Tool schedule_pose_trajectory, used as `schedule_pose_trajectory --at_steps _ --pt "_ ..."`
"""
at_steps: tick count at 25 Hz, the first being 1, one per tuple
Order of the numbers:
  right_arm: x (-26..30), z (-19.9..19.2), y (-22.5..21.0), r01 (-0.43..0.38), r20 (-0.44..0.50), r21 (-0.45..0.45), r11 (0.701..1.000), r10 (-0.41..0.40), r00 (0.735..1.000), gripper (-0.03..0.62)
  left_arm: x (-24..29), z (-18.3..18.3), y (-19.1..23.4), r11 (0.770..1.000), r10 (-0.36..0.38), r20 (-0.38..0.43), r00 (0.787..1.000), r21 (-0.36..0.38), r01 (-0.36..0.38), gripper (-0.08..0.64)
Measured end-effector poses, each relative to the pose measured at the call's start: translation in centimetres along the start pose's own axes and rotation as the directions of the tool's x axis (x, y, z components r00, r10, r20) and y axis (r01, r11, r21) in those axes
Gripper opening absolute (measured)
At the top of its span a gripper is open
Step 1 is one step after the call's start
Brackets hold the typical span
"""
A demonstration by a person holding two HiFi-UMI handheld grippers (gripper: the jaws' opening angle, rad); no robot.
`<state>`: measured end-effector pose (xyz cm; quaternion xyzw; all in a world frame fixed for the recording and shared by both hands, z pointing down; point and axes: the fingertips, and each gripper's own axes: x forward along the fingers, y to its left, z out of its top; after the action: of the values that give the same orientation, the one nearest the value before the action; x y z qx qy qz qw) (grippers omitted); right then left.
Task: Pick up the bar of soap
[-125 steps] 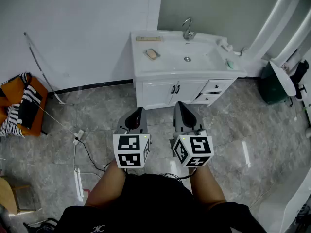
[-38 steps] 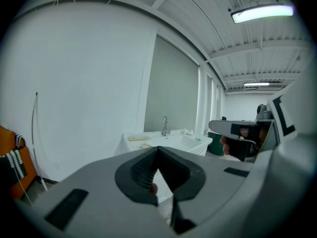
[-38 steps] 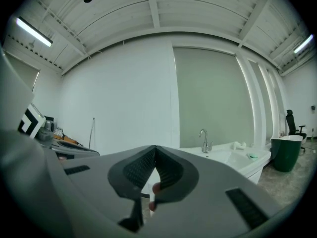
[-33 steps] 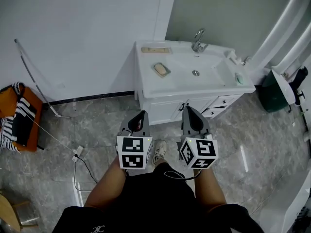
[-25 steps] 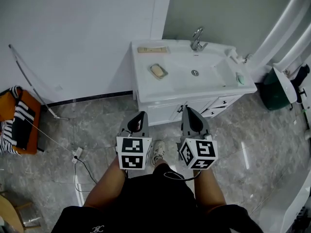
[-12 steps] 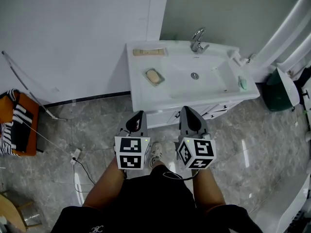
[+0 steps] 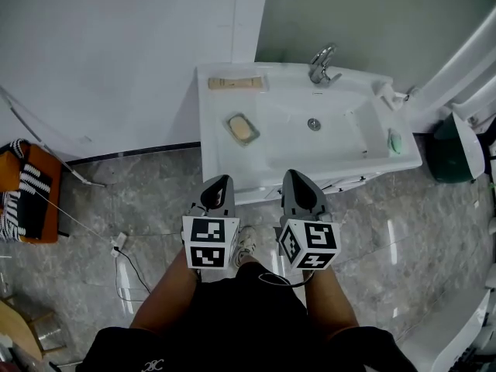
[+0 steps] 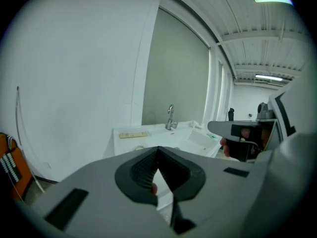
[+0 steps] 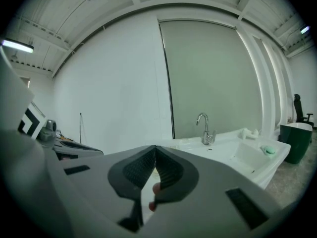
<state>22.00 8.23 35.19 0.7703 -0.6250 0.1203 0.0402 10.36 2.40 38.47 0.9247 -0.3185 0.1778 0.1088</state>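
Note:
The bar of soap is tan and lies in a small dish on the left part of the white sink top. Both grippers hover over the floor just in front of the vanity, short of the soap. My left gripper is shut and holds nothing; its tips meet in the left gripper view. My right gripper is also shut and empty, its tips together in the right gripper view. The soap is hidden behind the jaws in the right gripper view.
A chrome faucet stands behind the basin with its drain. A tan flat item lies at the back left, a green one on the right rim. A dark green bin stands right, an orange striped bag left, and a cable lies on the floor.
The person has stepped closer to the vanity, so the sink and soap sit nearer the grippers. Both grippers stay shut and level in front of the body.

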Motion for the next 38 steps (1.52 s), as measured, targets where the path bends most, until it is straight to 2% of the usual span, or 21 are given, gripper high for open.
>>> schedule_pose_trajectory --at_steps 9,20,27,38 --pt "5.1 0.8 -2.4 -0.062 -0.026 0.017 0.998 0.063 0.998 0.008 5.6 2.6 0.1 0.999 0.036 -0.008 0.999 -0.004 -0.036 -0.002" --pt "9.4 0.3 -5.1 -0.118 -0.084 0.006 0.993 0.118 0.99 0.008 11.2 4.5 -0.5 0.998 0.058 -0.031 0.998 0.029 -0.057 -0.002" --pt "11.7 0.2 -5.2 -0.175 -0.093 0.019 0.984 0.176 0.98 0.008 12.4 4.7 0.8 0.994 0.113 -0.056 0.992 0.015 -0.112 -0.002" --pt "14.1 -0.9 -4.4 -0.214 -0.121 0.058 0.975 0.22 0.968 0.008 12.5 4.1 2.5 0.989 0.147 -0.072 0.987 0.017 -0.146 -0.002"
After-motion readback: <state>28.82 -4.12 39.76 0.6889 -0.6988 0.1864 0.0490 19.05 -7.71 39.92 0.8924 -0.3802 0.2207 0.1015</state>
